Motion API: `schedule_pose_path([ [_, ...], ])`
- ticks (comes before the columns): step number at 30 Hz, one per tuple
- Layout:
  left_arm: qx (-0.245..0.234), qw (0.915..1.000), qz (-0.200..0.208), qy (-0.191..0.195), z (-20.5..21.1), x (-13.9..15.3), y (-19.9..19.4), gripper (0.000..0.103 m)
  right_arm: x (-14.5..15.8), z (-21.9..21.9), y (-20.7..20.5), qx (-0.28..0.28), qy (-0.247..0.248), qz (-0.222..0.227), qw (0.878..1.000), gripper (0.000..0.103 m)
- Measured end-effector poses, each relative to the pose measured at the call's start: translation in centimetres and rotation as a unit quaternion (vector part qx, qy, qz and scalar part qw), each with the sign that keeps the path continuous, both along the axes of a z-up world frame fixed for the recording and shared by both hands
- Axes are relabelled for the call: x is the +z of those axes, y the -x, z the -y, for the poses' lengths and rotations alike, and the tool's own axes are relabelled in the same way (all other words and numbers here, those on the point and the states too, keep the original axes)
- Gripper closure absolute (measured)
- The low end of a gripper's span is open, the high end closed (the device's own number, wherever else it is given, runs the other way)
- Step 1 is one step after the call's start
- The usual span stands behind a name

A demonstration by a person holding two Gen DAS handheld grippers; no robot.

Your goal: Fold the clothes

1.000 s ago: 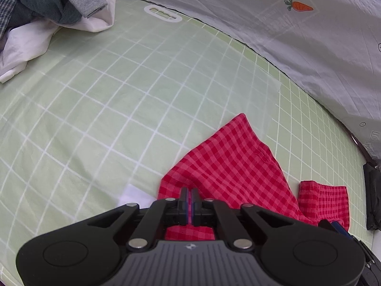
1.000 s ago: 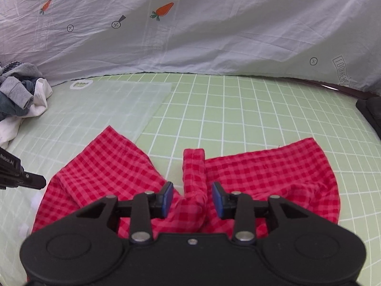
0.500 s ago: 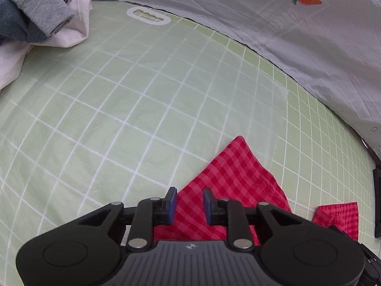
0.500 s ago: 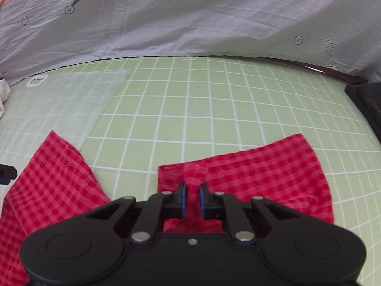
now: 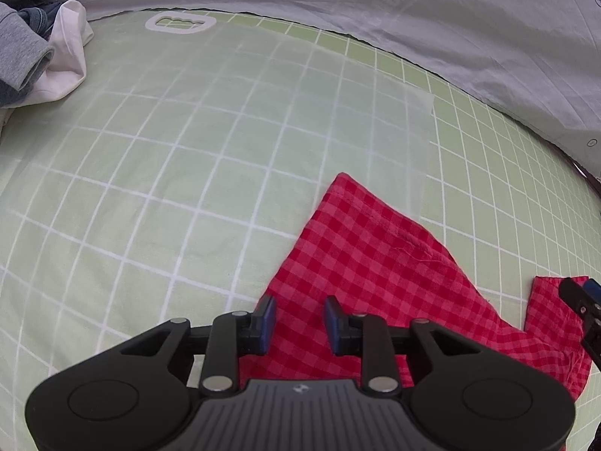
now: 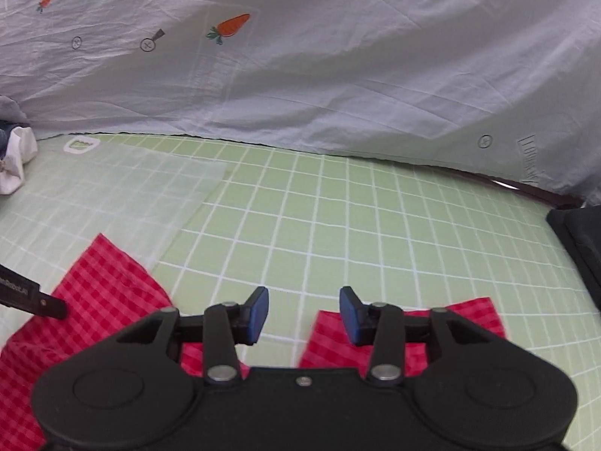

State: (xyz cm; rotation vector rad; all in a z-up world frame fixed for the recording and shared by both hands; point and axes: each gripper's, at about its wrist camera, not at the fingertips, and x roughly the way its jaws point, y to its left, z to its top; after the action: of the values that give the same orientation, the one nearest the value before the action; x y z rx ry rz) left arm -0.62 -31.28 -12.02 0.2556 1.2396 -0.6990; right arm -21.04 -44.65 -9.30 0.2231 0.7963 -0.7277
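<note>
A red checked garment lies flat on the green grid mat. In the right wrist view it shows as two red parts, one at the left and one under the gripper at the right. My left gripper is open and empty, hovering over the garment's near left edge. My right gripper is open and empty, above the gap between the two red parts. The right gripper's tip shows at the left wrist view's right edge.
A pile of grey, blue and white clothes sits at the mat's far left corner. A pale printed sheet hangs behind the mat. A black object lies at the right edge. A translucent sheet covers the mat's left part.
Both grippers opened and let go of the red cloth: the left first, the right after pinching a fold. Both have drawn back a little.
</note>
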Motion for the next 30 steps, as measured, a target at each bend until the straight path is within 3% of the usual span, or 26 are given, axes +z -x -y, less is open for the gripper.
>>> schedule_pose_path([
  [3,0.008,0.9999,0.0,-0.007,-0.4,0.0,0.0,0.073,-1.3,0.1,-1.5,0.016,-0.045,0.001,0.999,0.061],
  [8,0.016,0.9997,-0.003,-0.017,-1.1,0.1,0.3,0.073,-3.3,-0.2,-2.0,-0.018,-0.091,-0.024,0.995,0.062],
  [12,0.003,0.9997,0.004,-0.022,-1.3,0.1,1.1,0.072,-3.7,0.1,-1.3,-0.036,-0.132,-0.009,0.991,0.061],
  [16,-0.012,0.9994,0.013,-0.028,-1.1,0.1,1.4,0.069,-3.1,-0.4,-0.8,-0.033,-0.146,0.011,0.989,0.05],
  [21,-0.012,0.9995,0.011,-0.027,-1.2,0.1,1.4,0.068,-3.1,-1.1,-1.1,-0.018,-0.151,0.003,0.988,0.048],
  [23,-0.011,0.9996,0.009,-0.026,-1.3,0.1,1.4,0.068,-3.5,-1.1,-1.2,-0.011,-0.154,-0.011,0.988,0.052],
  [26,-0.007,0.9997,0.005,-0.023,-1.5,0.1,1.3,0.068,-3.8,-1.5,-1.4,0.025,-0.153,-0.023,0.988,0.071],
  [28,-0.003,0.9998,0.002,-0.02,-1.6,0.1,1.2,0.068,-3.8,-1.7,-1.6,0.05,-0.143,-0.033,0.988,0.097],
  [30,-0.001,0.9998,0.001,-0.019,-1.7,0.1,1.1,0.068,-3.6,-1.8,-1.6,0.061,-0.132,-0.025,0.989,0.099],
])
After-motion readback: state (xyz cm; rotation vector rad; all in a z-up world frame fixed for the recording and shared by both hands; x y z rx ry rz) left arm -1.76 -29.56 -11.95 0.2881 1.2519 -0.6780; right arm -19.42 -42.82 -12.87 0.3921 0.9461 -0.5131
